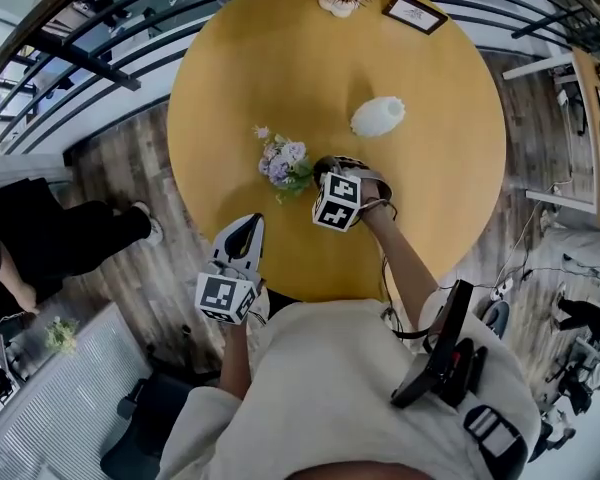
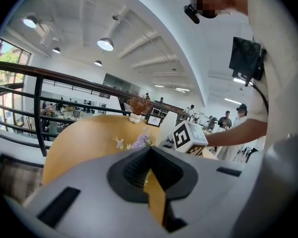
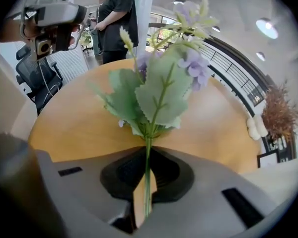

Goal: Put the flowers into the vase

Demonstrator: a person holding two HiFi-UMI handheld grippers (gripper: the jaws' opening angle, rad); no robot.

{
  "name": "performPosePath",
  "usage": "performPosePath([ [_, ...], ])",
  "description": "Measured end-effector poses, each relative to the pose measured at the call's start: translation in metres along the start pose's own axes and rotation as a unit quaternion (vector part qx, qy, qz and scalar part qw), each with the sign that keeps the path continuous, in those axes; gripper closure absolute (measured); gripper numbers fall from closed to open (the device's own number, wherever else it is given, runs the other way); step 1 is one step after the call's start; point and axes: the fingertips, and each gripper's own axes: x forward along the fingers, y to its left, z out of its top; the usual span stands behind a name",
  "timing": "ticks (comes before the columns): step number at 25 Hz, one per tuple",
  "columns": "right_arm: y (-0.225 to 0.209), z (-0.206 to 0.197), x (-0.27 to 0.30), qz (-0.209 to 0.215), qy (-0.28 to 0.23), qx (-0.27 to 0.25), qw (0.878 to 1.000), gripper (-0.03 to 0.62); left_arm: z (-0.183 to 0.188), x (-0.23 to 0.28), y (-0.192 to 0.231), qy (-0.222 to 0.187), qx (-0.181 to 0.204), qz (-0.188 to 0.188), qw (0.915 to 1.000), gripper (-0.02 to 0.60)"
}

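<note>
Flowers (image 1: 283, 165): purple sprig over round yellow table (image 1: 440, 198), stem clamped in right gripper (image 1: 328, 171); white vase (image 1: 378, 116) nearby, apart. Left gripper (image 1: 248, 226) clenched, empty, at table edge

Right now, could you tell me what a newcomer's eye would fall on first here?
The purple flowers stand out, stem pinched in the shut right gripper over the yellow table. A white vase sits beyond them, and the left gripper hangs shut and empty at the near edge.
</note>
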Motion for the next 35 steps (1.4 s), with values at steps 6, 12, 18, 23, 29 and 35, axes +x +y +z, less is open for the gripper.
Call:
performPosePath([
  [6, -0.019, 0.017, -0.032, -0.046, -0.061, 0.032, 0.997, 0.569, 0.008, 0.005, -0.009, -0.005, 0.012, -0.013, 0.9998, 0.575],
  [12, -0.041, 0.028, -0.093, -0.118, -0.148, 0.087, 0.978, 0.569, 0.021, 0.019, -0.027, -0.014, 0.042, -0.043, 0.9981, 0.575],
  [18, -0.051, 0.021, -0.157, -0.181, -0.213, 0.137, 0.95, 0.569, 0.039, 0.034, -0.06, -0.019, 0.084, -0.089, 0.9923, 0.575],
  [23, -0.062, -0.023, -0.189, -0.237, -0.206, 0.168, 0.935, 0.569, 0.05, 0.053, -0.092, -0.022, 0.118, -0.134, 0.9836, 0.575],
  [29, -0.074, -0.091, -0.23, -0.284, -0.211, 0.249, 0.901, 0.569, 0.058, 0.07, -0.135, -0.018, 0.141, -0.174, 0.9744, 0.575],
  [35, -0.106, -0.102, -0.296, -0.271, -0.454, 0.389, 0.754, 0.569, 0.056, 0.068, -0.138, -0.021, 0.144, -0.167, 0.9751, 0.575],
])
